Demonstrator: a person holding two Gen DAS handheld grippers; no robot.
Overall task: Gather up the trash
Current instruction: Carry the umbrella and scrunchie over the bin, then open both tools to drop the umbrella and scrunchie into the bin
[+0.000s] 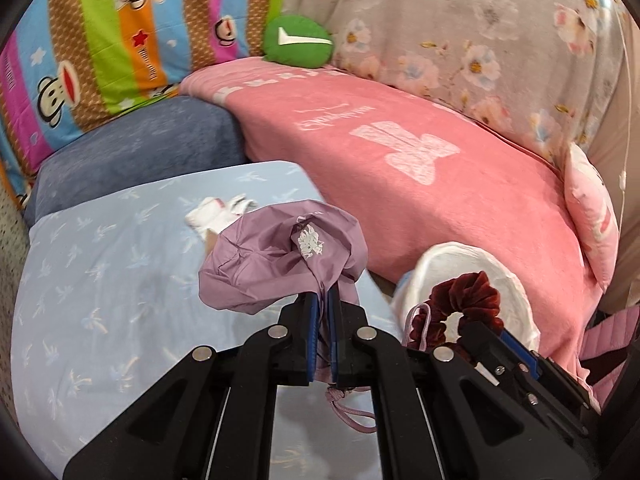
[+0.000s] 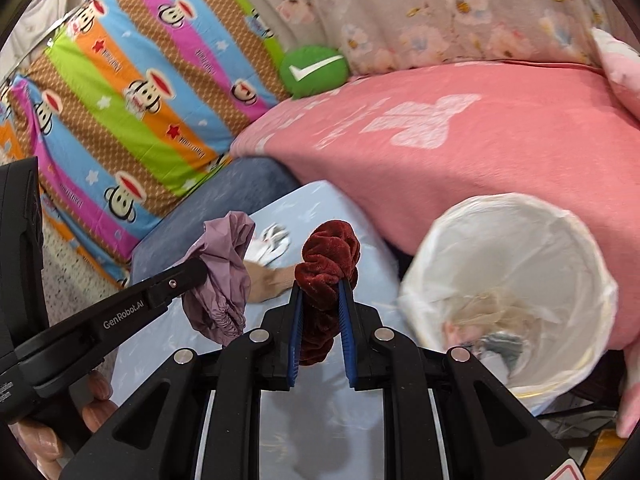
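Observation:
My left gripper (image 1: 323, 304) is shut on a crumpled purple drawstring bag (image 1: 280, 258), which hangs above the light blue sheet (image 1: 100, 280); the bag (image 2: 224, 276) also shows in the right wrist view at the tip of the left gripper (image 2: 198, 270). My right gripper (image 2: 322, 284) is shut on a dark red velvet scrunchie (image 2: 330, 256), held in the air left of the white-lined waste bin (image 2: 508, 296). The scrunchie (image 1: 464, 300) and the bin (image 1: 472, 276) appear at the lower right of the left wrist view. A white crumpled scrap (image 1: 220, 212) lies on the sheet.
A pink blanket (image 1: 400, 152) covers the bed behind the bin. A green round cushion (image 1: 298, 40), a striped monkey-print quilt (image 1: 100, 40) and a floral cover (image 1: 480, 40) lie at the back. Trash sits in the bin's bottom (image 2: 496, 344). A blue pillow (image 1: 132, 160) lies beside the sheet.

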